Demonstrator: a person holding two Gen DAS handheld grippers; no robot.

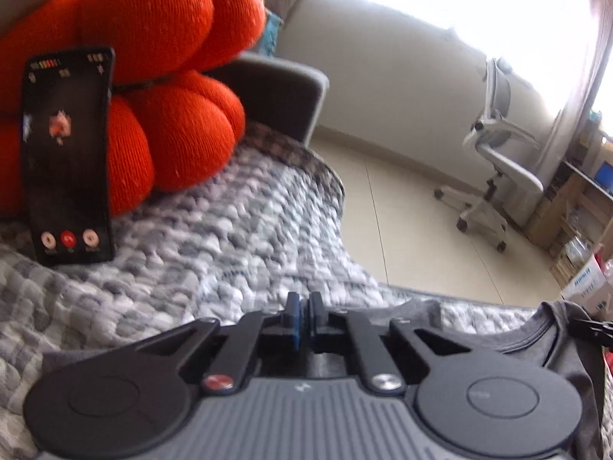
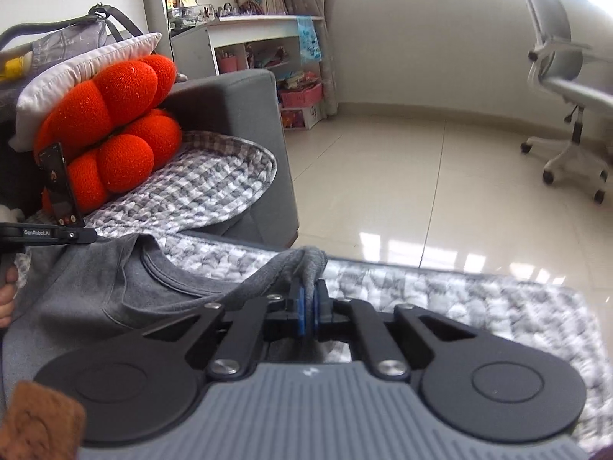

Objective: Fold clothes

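Soft matt grey cloth shirt (image 2: 95,280) on a nubbly woven blanket (image 2: 440,299); floor tiles (image 2: 402,176) glossy.

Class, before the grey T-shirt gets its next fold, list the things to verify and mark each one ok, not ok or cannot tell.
1. Right hand-held gripper shut on the grey T-shirt: ok, a bunch of fabric sits between its pads.
2. Left hand-held gripper holding fabric: cannot tell; its jaws are nearly shut, nothing visible between them.
3. Shirt lying flat: not ok, it is rumpled around the collar.
4. Quilted cover free beside the shirt: ok.
5. Phone clear of the shirt: ok, it leans on the orange cushion.
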